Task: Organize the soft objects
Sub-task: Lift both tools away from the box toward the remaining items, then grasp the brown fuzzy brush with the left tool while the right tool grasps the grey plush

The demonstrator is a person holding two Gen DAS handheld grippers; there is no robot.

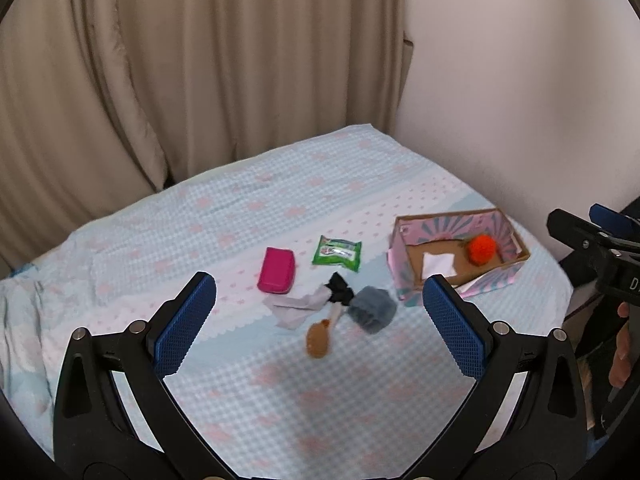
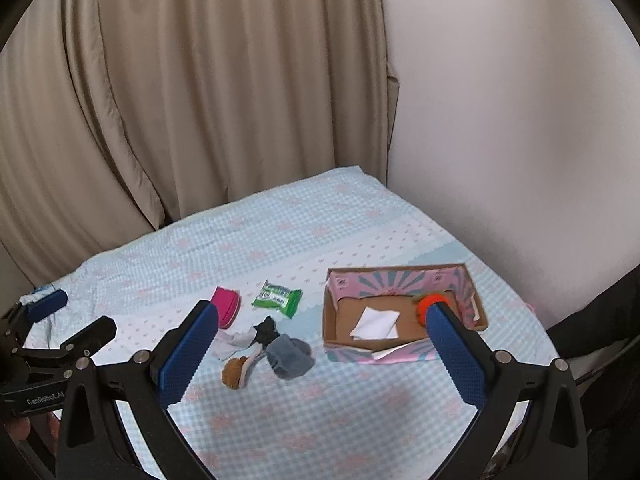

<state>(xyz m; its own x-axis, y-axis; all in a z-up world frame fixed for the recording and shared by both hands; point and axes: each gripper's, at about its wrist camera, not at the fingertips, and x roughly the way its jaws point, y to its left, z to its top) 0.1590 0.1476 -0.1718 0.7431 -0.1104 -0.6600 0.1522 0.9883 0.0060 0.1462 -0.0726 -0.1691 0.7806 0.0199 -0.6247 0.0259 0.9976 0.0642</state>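
Note:
On the bed lie a pink pouch (image 1: 277,270), a green tissue pack (image 1: 337,253), a white-and-black cloth (image 1: 310,300), a brown soft piece (image 1: 319,339) and a grey plush (image 1: 372,309). An orange pompom (image 1: 482,249) sits inside the open cardboard box (image 1: 416,280). My left gripper (image 1: 320,294) is open and empty above the pile. My right gripper (image 2: 322,322) is open and empty; the same pile (image 2: 288,356) and box (image 2: 344,344) show between its fingers. The pompom (image 2: 429,304) is partly hidden by the right finger.
The bed has a light blue and pink checked cover (image 1: 280,400). Beige curtains (image 1: 200,60) hang behind it, and a white wall (image 1: 520,100) stands on the right. A white paper (image 2: 376,323) lies in the box.

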